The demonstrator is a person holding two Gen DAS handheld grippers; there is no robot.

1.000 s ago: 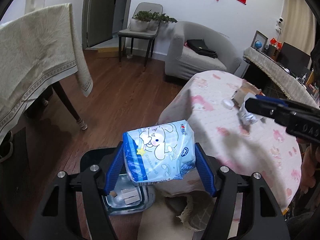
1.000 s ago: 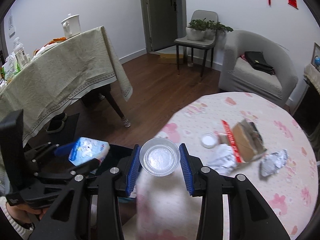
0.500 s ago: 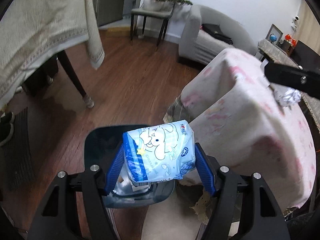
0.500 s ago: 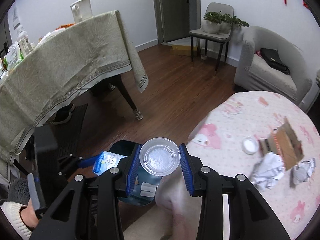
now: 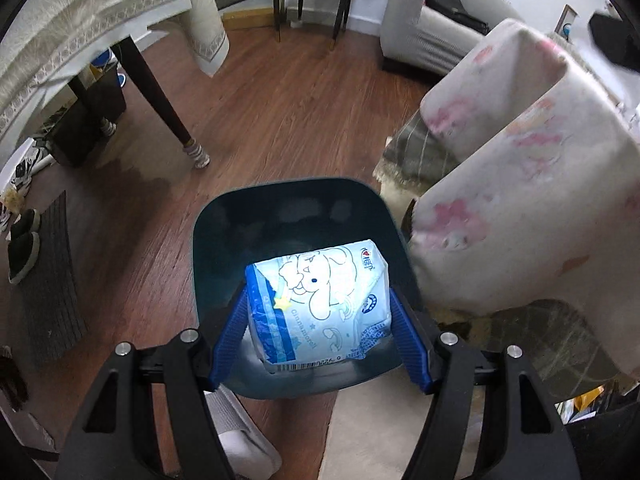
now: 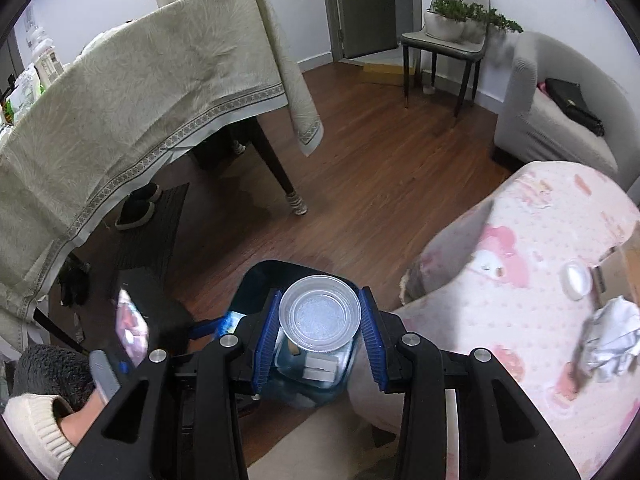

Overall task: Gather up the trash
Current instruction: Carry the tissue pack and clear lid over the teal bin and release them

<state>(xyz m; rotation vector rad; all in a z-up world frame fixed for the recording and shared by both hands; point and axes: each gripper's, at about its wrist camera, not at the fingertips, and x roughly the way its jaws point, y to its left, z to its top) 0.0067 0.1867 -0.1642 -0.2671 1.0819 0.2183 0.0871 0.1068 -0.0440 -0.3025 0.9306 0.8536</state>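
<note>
My left gripper (image 5: 318,300) is shut on a light blue tissue pack (image 5: 324,292) with a cartoon dog on it. It hangs just above the mouth of a dark blue trash bin (image 5: 260,224) on the floor. My right gripper (image 6: 320,314) is shut on a clear plastic cup (image 6: 320,316), seen from above, over the same bin (image 6: 260,276). White scraps (image 6: 320,364) lie in the bin's bottom. In the right wrist view the left gripper's blue finger (image 6: 204,326) reaches into the bin from the left, with a person's sleeve (image 6: 36,428) behind it.
A round table with a pink cloth (image 6: 520,320) stands right of the bin and carries crumpled foil (image 6: 612,332), a small white lid (image 6: 576,280) and a cardboard box (image 6: 624,260). A beige-clothed table (image 6: 140,92), its leg (image 6: 280,176), shoes (image 6: 136,208) and an armchair (image 6: 552,128) stand around.
Both grippers have come down and tilted toward the floor. The tissue pack now hangs over the bin's mouth, and the cup has moved left from the pink table to above the bin.
</note>
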